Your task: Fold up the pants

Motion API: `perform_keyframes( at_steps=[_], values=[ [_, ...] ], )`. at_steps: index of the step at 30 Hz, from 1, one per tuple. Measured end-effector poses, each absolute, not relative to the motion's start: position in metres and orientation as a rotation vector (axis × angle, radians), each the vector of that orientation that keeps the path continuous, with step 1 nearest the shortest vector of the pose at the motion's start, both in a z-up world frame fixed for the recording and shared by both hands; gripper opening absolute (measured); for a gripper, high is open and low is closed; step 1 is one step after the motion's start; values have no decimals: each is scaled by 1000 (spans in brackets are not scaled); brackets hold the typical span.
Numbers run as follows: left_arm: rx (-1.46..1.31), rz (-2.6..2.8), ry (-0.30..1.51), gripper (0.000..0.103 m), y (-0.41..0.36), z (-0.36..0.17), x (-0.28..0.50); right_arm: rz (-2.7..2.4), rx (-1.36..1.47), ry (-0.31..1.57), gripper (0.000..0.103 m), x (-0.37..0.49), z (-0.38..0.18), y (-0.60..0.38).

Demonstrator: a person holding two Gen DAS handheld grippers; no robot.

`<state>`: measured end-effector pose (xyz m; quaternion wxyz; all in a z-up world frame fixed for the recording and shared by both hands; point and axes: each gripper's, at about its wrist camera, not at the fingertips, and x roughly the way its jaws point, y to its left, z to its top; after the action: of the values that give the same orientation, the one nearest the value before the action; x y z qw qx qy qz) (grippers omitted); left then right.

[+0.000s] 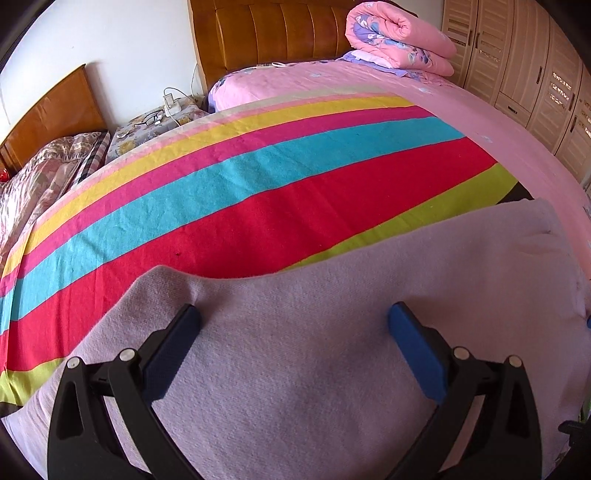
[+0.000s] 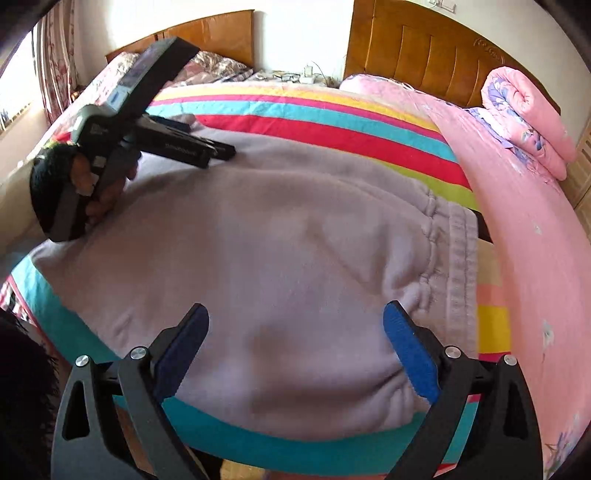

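So the lilac pants (image 2: 288,236) are lying flat on the striped sheet (image 1: 258,192) on the bed, maybe folded once already. My left tongs (image 1: 294,317) and right tongs (image 2: 295,317) are both wide open, gripping nothing. More folds to go, I'd guess.

The striped blanket (image 1: 258,206) beyond the pants (image 1: 314,350) lies clear; only the rolled quilt (image 1: 402,37) obstructs near the headboard (image 1: 273,33).
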<state>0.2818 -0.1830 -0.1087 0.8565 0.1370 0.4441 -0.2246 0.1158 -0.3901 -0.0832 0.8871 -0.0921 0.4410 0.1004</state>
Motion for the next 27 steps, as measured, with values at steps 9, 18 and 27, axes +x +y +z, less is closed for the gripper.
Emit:
perform_keyframes(
  at_steps=[9,18,27],
  values=[
    [287,-472,932,102,-182,-109,282,275,-261,954,92,126,-102,-362],
    [283,-473,932,102,-182,-109,281,313,-220,1027,93,117,-105,-375],
    [278,-471,931,102,-180,-109,281,329,-225,1053,96,123,-106,-378]
  ],
)
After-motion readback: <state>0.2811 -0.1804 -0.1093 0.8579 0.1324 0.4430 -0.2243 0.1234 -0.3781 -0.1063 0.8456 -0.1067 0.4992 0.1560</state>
